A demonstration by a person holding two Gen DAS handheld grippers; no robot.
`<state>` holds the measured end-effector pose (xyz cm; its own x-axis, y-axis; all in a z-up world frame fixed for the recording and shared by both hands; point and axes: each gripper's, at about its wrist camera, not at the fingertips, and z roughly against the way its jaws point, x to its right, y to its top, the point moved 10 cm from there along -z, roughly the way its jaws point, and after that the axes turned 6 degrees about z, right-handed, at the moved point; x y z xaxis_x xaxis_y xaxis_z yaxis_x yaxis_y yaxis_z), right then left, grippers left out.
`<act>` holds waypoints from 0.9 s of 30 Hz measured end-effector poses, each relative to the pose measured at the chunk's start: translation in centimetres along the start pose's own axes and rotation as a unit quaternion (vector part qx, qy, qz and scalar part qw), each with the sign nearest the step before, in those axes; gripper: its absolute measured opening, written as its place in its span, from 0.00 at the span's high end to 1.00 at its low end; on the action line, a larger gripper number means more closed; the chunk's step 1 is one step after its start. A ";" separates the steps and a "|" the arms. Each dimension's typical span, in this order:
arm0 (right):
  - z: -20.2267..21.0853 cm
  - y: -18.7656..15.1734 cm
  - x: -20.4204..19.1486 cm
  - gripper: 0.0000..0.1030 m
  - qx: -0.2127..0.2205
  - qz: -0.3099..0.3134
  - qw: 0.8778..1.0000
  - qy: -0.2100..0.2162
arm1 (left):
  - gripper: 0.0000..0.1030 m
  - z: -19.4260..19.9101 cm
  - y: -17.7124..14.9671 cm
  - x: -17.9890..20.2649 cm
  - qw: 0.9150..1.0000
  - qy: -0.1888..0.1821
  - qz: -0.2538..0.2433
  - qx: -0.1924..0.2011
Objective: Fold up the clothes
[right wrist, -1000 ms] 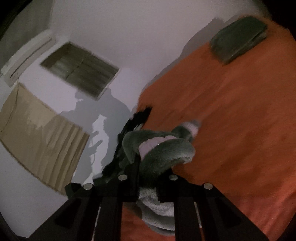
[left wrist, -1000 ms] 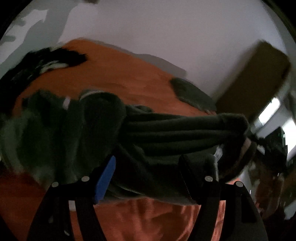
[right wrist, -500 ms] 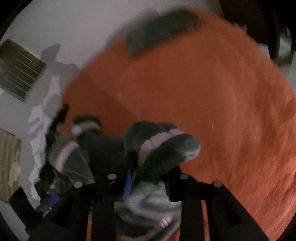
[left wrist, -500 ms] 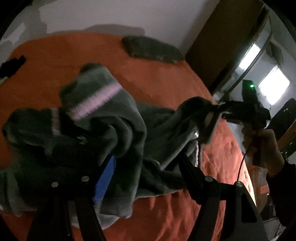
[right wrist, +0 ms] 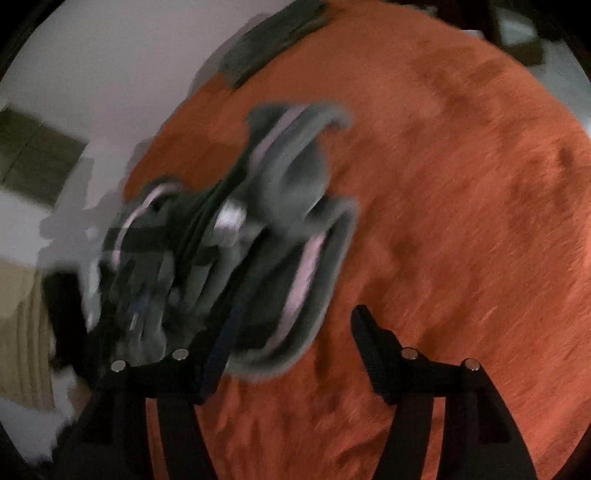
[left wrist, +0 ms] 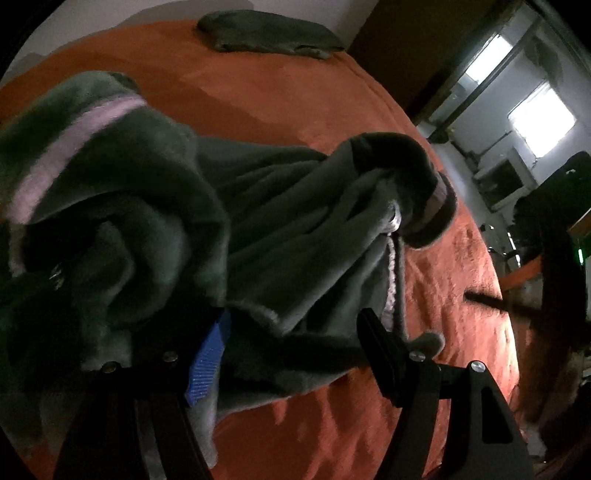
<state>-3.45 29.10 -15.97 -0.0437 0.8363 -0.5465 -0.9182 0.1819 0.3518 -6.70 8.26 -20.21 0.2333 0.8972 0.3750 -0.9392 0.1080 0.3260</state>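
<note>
The dark green fleece garment point(left wrist: 258, 229), trimmed with pale pink stripes, lies bunched and rumpled on the orange bedspread point(left wrist: 443, 280), not yet in any neat fold; a folded dark piece point(left wrist: 266, 33) sits at the bed's far edge. The left hand-held gripper point(left wrist: 295, 332) is spread wide with fleece draped between its fingers. The right hand-held gripper point(right wrist: 291, 332) is also wide apart, holding nothing firmly; blurred fleece brushes its left finger.

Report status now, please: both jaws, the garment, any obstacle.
Left gripper open, fleece over it. Right gripper open, just released. Grey fleece garment bunched on orange bedspread. Nothing blocking; folded dark cloth far off.
</note>
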 end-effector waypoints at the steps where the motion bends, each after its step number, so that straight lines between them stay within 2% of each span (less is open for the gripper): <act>1: -0.4 -0.7 -1.0 0.39 -0.003 0.019 1.000 0.011 | 0.30 -0.1 0.2 0.1 1.000 -0.001 0.001 0.000; 4: -2.3 -1.5 -3.1 0.39 -0.012 0.056 0.998 0.028 | 0.30 -0.5 0.8 0.3 1.000 -0.006 0.012 0.003; 12: -7.9 -3.3 -8.2 0.39 -0.040 0.144 0.987 0.061 | 0.30 -0.6 1.4 -1.3 0.996 -0.033 0.080 0.018; 14: -9.0 -3.7 -8.2 0.49 -0.045 0.155 0.986 0.052 | 0.30 -0.2 1.2 -1.8 0.996 -0.031 0.085 0.017; 16: -9.7 -3.8 -7.9 0.85 -0.046 0.165 0.985 0.033 | 0.30 0.1 1.0 -2.1 0.996 -0.029 0.086 0.018; 20: -9.6 -3.8 -6.9 0.89 -0.025 0.166 0.986 0.019 | 0.30 0.3 0.4 -2.5 0.996 -0.023 0.083 0.021; 27: -5.4 -3.7 -4.9 0.90 0.025 0.163 0.986 -0.010 | 0.30 -0.4 -0.3 -4.0 0.997 0.065 0.028 0.033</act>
<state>-2.03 21.51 -18.71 -0.3258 0.8643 -0.3833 -0.8361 -0.0741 0.5435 -7.40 4.83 -22.13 0.1416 0.9493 0.2806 -0.9302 0.0307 0.3657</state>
